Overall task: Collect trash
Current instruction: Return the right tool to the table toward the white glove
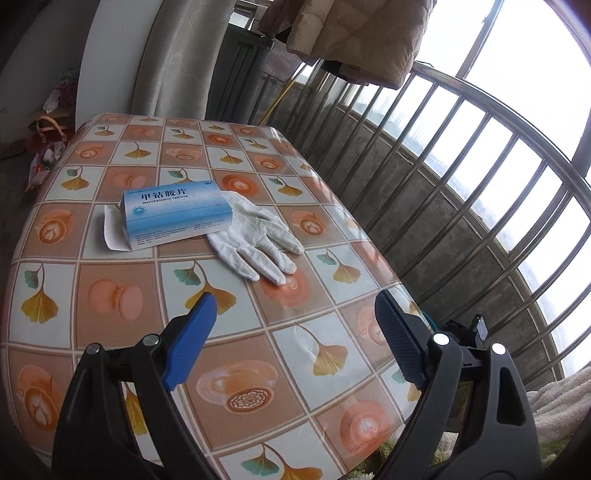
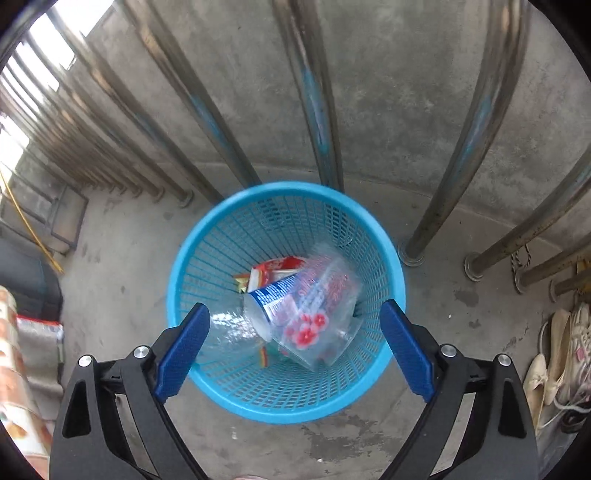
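In the left wrist view a blue medicine box (image 1: 173, 214) lies on the patterned table (image 1: 110, 295), on a white paper (image 1: 110, 230). A white glove (image 1: 255, 236) lies just right of the box. My left gripper (image 1: 295, 339) is open and empty, hovering above the table nearer than the glove. In the right wrist view my right gripper (image 2: 295, 343) is open directly over a blue mesh bin (image 2: 207, 254) on the concrete floor. Inside the bin lie a clear plastic bottle (image 2: 251, 325), a clear flower-printed bag (image 2: 317, 314) and red wrappers (image 2: 273, 271).
A metal railing (image 1: 443, 155) runs along the table's right side, with hanging clothes (image 1: 351, 33) above. Railing posts (image 2: 317, 110) stand behind the bin. Shoes (image 2: 557, 362) lie on the floor to the right. Bags (image 1: 48, 144) sit left of the table.
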A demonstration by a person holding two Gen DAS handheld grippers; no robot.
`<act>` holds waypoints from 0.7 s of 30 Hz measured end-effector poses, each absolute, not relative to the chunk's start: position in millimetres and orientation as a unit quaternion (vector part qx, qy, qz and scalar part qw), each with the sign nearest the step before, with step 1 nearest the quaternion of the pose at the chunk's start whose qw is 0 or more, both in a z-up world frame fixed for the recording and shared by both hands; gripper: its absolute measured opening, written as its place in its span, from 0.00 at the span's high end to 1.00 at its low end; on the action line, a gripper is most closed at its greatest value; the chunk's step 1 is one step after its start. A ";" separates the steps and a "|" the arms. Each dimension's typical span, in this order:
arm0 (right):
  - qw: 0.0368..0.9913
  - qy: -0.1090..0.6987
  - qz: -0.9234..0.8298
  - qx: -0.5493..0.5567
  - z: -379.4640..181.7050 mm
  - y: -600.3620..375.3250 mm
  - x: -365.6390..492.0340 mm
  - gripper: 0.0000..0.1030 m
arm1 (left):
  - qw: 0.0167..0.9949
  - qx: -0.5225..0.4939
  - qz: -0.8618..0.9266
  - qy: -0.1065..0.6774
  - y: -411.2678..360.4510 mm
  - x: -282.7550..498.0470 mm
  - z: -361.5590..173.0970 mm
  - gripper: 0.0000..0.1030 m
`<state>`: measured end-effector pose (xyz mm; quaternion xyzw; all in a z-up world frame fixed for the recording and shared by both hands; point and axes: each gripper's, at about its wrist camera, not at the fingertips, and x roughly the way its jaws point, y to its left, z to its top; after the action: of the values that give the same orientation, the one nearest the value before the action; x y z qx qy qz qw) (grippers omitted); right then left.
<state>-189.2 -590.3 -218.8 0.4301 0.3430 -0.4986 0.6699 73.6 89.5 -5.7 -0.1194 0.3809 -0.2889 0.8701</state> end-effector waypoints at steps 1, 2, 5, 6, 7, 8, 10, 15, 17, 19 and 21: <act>0.675 0.330 -0.493 0.440 -211.5 -586.3 -190.3 0.12 | 0.871 -0.122 -0.287 0.380 93.3 73.3 -7.4 0.20; 0.682 0.318 -0.484 0.447 -203.2 -581.6 -190.9 0.12 | 0.871 -0.124 -0.285 0.381 96.9 73.4 -9.1 0.20; 0.719 0.293 -0.427 0.463 -171.9 -550.6 -185.2 0.12 | 0.873 -0.129 -0.276 0.382 106.3 73.3 -14.2 0.20; 0.733 0.291 -0.398 0.468 -161.2 -536.9 -179.7 0.12 | 0.873 -0.130 -0.273 0.382 109.7 72.9 -16.0 0.20; 0.746 0.293 -0.365 0.474 -151.4 -521.3 -171.6 0.12 | 0.874 -0.132 -0.271 0.382 112.7 71.9 -18.0 0.20; 0.757 0.299 -0.330 0.478 -143.9 -506.5 -162.1 0.12 | 0.874 -0.133 -0.268 0.382 114.8 71.1 -20.0 0.20; 0.771 0.329 -0.252 0.484 -134.9 -470.1 -137.0 0.12 | 0.875 -0.132 -0.260 0.387 118.5 69.8 -26.2 0.20; 0.756 0.433 -0.099 0.481 -136.6 -383.3 -73.0 0.12 | 0.867 -0.146 -0.245 0.408 125.4 67.3 -48.0 0.20; 0.746 0.445 -0.042 0.493 -137.5 -356.2 -55.9 0.12 | 0.861 -0.153 -0.241 0.422 127.9 69.1 -58.2 0.20; 0.760 0.459 -0.034 0.458 -127.6 -332.8 -42.9 0.13 | 0.858 -0.147 -0.235 0.432 127.9 69.4 -66.5 0.20; 0.779 0.472 -0.035 0.410 -116.4 -314.1 -33.7 0.15 | 0.857 -0.135 -0.232 0.441 126.8 68.9 -73.4 0.20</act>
<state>-33.7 -314.1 -116.4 0.4101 0.4725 -0.0347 0.7793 68.9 126.8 -73.4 -0.1351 0.4408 -0.2316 0.8566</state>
